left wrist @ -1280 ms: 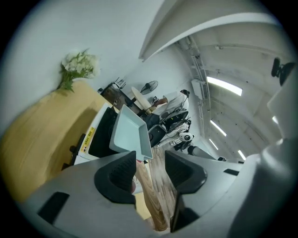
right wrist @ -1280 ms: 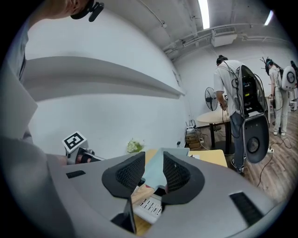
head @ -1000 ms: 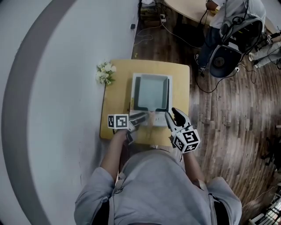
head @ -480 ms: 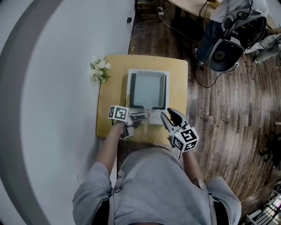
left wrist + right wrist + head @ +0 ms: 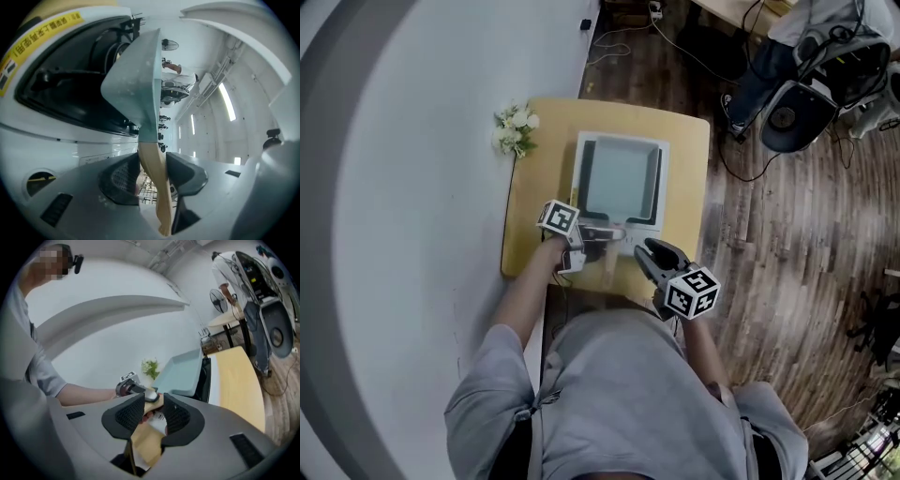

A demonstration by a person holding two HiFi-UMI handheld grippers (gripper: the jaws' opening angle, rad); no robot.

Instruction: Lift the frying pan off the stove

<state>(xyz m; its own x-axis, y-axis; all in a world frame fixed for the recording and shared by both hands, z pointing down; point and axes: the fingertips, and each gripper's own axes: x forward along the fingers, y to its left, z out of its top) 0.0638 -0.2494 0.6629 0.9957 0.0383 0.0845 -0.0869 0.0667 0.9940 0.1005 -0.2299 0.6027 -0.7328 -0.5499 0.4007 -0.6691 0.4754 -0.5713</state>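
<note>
A square pale-green frying pan (image 5: 619,178) rests on a white stove (image 5: 665,192) on the yellow table (image 5: 544,159). Its wooden handle (image 5: 607,267) points toward me. My left gripper (image 5: 602,234) reaches in from the left, and its jaws are closing on that handle. In the left gripper view the handle (image 5: 157,206) runs between both pads, with the pan (image 5: 136,79) above it. My right gripper (image 5: 649,253) hovers open just right of the handle with nothing between its fingers. In the right gripper view the pan (image 5: 180,371) and the left gripper (image 5: 136,389) lie beyond the jaws.
A small bunch of white flowers (image 5: 514,129) lies at the table's far left edge beside the grey wall. Wooden floor lies to the right, with cables, a round black device (image 5: 787,114) and a seated person at the far right.
My left gripper has turned and moved in on the pan handle. My right gripper has drawn back slightly toward me and to the left. The head camera has shifted.
</note>
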